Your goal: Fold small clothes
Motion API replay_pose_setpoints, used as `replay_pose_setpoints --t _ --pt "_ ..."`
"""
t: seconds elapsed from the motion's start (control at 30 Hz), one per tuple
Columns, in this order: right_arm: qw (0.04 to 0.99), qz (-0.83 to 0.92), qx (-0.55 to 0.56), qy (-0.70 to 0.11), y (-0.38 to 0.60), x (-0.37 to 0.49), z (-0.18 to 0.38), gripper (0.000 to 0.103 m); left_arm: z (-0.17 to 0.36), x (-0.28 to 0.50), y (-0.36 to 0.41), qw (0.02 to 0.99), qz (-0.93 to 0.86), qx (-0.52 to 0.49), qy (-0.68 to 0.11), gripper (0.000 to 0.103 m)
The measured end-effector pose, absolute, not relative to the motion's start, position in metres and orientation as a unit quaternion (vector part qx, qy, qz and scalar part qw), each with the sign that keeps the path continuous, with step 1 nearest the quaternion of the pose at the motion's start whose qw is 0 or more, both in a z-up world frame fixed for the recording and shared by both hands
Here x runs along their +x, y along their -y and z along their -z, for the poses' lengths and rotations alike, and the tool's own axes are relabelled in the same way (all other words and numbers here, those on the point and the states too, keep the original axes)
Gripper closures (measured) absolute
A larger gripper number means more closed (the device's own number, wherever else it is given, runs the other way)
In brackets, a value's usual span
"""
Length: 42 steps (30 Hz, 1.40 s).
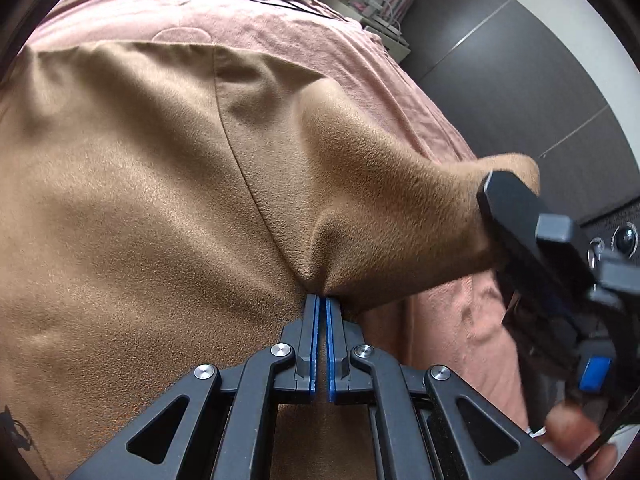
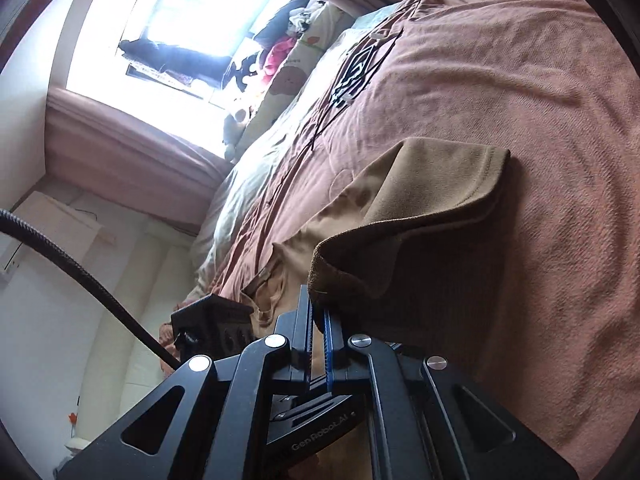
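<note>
The left gripper (image 1: pixel 322 300) has its blue-lined jaws pressed together on a pinch of the tan, soft-napped fleece garment (image 1: pixel 132 184), cloth puckering right at the tips; a curved seam runs up the fabric from that pinch; the garment spreads wide over the dusty-pink bedspread (image 1: pixel 248 28), filling most of the left wrist view.

Over on the right of that view, the right gripper (image 1: pixel 510 204) comes in black and angular, a corner of the same tan cloth bunched against its fingertip; a bit of a hand (image 1: pixel 568 432) shows low at the edge beneath it.

From the right wrist camera, the right gripper (image 2: pixel 318 308) is clamped shut on a thick, rolled edge of the garment (image 2: pixel 432 196); the cloth is lifted there and drapes down, one stitched hem corner folded over and resting on the bedspread (image 2: pixel 540 92); a neckline opening lies left of the fingers, flat on the bed.

The left gripper (image 2: pixel 212 324) shows as a dark block at the lower left, close beside the garment's collar; a black corrugated cable (image 2: pixel 80 264) arcs across the left side; black cords (image 2: pixel 360 64) lie tangled farther up the bed, well apart from the garment; a bright window (image 2: pixel 180 28) glares beyond, with pink curtains (image 2: pixel 120 148) beneath it.
</note>
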State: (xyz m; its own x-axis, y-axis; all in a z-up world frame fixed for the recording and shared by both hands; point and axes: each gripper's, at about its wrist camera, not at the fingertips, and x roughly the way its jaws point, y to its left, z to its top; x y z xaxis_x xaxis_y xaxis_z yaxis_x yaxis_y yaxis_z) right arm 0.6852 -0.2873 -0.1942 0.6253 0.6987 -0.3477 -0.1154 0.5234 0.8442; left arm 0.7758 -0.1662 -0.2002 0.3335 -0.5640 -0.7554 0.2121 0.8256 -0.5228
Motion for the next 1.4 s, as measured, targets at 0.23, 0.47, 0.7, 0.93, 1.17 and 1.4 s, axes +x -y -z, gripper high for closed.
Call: replay_pose_setpoints --t 0.23,0.47,0.7,0.93,1.17,1.4 --pt "0.788 -0.272 0.414 -0.365 0.287 0.703 0.195 0.102 0.188 0.763 0.14 0.798 0.231 -0.179 -0.526 0.101" --pt "0.777 -0.286 0.37 -0.422 0.261 0.714 0.199 0.102 0.152 0.747 0.088 0.825 0.169 -0.178 -0.509 0.101" --pt "0.749 -0.26 0.351 -0.499 0.261 0.726 0.213 0.072 0.119 0.734 0.054 0.841 0.116 -0.187 -0.494 0.1" --pt "0.778 -0.225 0.394 -0.434 0.322 0.711 0.187 0.034 0.11 0.737 0.076 0.847 0.134 -0.16 -0.49 0.088" --pt "0.793 -0.175 0.416 -0.409 0.369 0.709 0.183 0.034 0.119 0.753 0.125 0.841 0.169 -0.118 -0.501 0.088" --pt "0.797 -0.159 0.42 -0.404 0.389 0.705 0.184 0.043 0.143 0.782 0.186 0.832 0.19 -0.053 -0.519 0.057"
